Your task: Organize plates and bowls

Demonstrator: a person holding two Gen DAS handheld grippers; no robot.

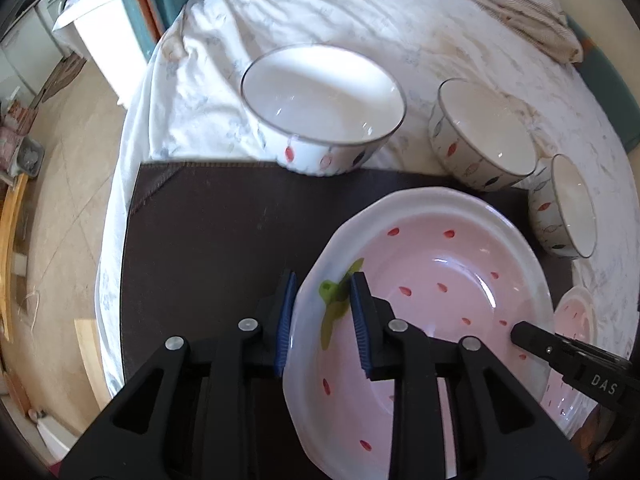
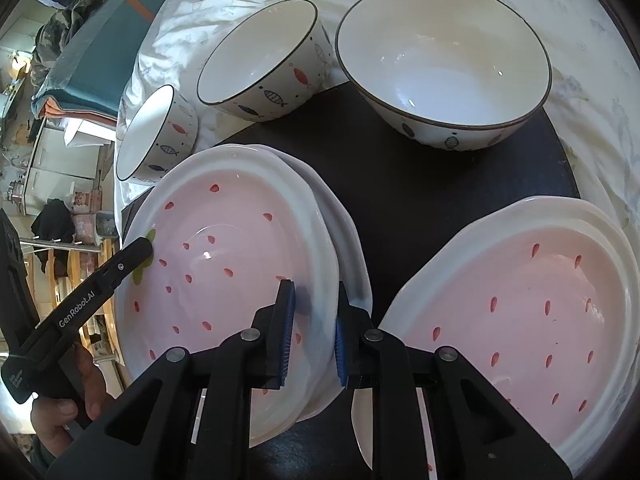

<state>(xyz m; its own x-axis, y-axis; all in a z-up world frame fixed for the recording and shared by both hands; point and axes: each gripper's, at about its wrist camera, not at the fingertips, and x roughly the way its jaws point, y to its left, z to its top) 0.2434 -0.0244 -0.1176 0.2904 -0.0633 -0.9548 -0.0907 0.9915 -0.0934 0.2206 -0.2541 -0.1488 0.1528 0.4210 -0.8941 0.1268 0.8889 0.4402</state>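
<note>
A pink strawberry plate is held over the dark mat. My left gripper is shut on its left rim by the green leaf mark. My right gripper is shut on the same plate's right rim, with another plate just beneath it. A further stack of strawberry plates lies to the right. One large bowl and two smaller fish-pattern bowls stand behind the mat.
The table wears a crumpled white cloth and drops off to the floor at the left. A folded patterned cloth lies at the back. The smaller bowls crowd the mat's far edge.
</note>
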